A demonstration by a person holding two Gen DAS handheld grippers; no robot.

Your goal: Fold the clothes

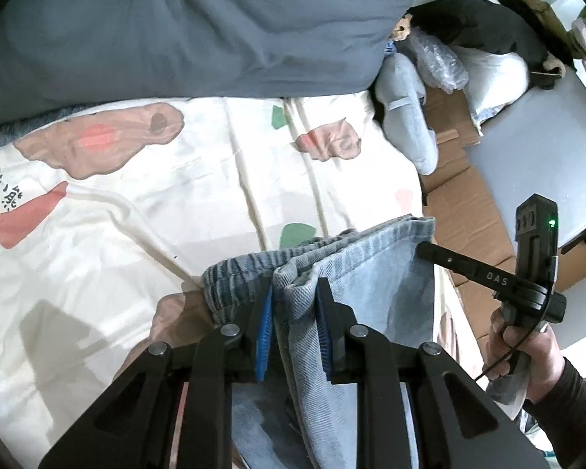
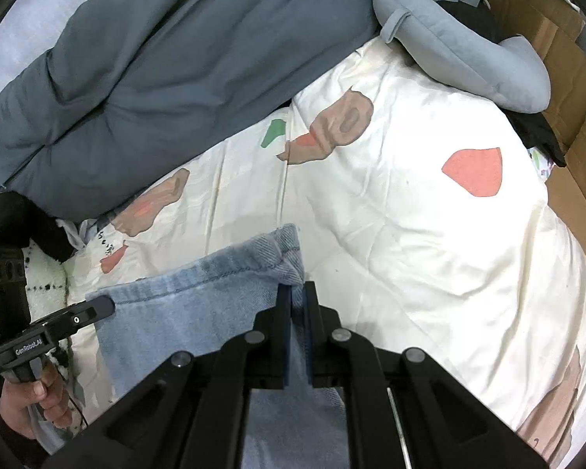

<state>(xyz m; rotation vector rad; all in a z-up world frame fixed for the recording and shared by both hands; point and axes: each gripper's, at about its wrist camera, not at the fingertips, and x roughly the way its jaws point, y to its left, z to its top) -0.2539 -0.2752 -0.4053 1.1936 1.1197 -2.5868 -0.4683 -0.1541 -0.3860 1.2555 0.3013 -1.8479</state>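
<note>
Left tool point(image 1: 293, 305) and right tool point(image 2: 297, 305), each clamped on folded light-blue denim jeans point(image 1: 355, 273), hold them over cream printed bed quilt point(image 1: 175, 203).

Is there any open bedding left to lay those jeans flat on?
Yes: the cream printed quilt lies bare between the grey duvet, the grey plush toy and the held jeans. Beyond its edge, cardboard and bags crowd the floor.
</note>
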